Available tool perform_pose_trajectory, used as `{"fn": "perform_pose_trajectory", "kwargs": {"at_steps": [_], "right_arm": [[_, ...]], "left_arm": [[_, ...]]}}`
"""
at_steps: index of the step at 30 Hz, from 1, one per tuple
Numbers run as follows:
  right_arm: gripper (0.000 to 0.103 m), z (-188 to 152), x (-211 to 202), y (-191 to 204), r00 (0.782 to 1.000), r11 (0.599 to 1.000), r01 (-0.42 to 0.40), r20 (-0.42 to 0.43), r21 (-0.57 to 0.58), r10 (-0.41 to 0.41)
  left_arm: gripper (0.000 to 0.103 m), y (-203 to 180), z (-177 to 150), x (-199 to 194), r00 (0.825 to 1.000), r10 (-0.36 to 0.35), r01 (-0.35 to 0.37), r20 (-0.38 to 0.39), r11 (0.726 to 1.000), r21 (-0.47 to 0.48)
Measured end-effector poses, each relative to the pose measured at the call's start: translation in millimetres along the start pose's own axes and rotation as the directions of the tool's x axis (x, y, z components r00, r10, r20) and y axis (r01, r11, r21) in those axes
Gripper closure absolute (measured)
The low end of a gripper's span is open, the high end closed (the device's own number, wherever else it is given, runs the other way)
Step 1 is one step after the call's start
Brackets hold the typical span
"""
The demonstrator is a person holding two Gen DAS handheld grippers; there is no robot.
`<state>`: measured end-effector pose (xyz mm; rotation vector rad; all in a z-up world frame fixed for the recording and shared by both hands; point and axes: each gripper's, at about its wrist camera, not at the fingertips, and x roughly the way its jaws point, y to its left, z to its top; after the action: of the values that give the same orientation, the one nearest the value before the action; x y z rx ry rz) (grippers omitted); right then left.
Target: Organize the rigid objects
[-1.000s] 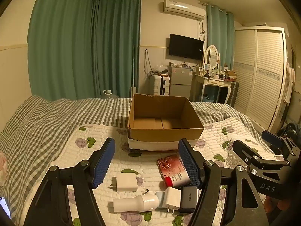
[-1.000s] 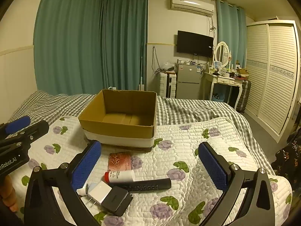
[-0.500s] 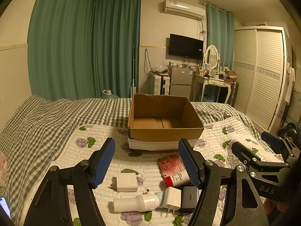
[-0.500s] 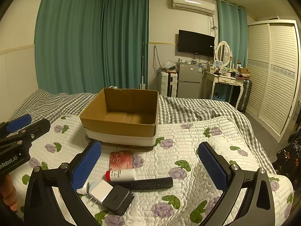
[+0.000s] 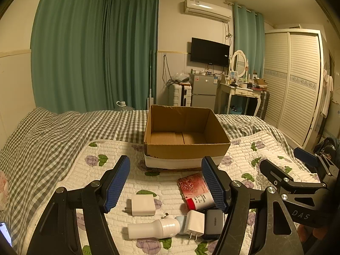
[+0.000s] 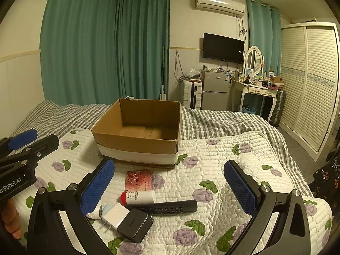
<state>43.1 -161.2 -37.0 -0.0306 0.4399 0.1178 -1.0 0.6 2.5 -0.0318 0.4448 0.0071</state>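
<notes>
I hold my left gripper (image 5: 165, 182) above the near part of the flowered quilt (image 6: 223, 155) on the bed, and its 2 blue pads are spread wide with nothing between them. My right gripper (image 6: 167, 187) hovers more to the right side of the same quilt, also spread wide and empty. The cardboard box (image 5: 184, 136) stands open on the quilt toward the far edge, where the checked blanket (image 5: 53, 131) begins, and I see nothing inside it. The things to sort lie in a small group on the quilt in front of the box. The red tube with white cap end (image 6: 139, 186) lies closest to the box. The black remote (image 6: 163, 207) lies just beside it, on the near side. The dark charger block (image 6: 135, 225) touches a white plug adapter (image 6: 115, 214), and a white cylinder-shaped device (image 5: 155, 228) lies next to them. 1 more white charger (image 5: 142, 205) lies apart, nearer to the left edge of the quilt.
</notes>
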Motion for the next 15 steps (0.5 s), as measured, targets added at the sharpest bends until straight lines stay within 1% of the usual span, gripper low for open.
{"fn": "perform_pose_trajectory", "kwargs": {"at_steps": [15], "right_arm": [[0.000,-0.4,1.2,0.1,1.000,1.000,-0.002,-0.002,0.002,0.002]], "left_arm": [[0.030,-0.4,-4.3,3.0,1.000,-0.004,0.004,-0.007,1.000,0.001]]}}
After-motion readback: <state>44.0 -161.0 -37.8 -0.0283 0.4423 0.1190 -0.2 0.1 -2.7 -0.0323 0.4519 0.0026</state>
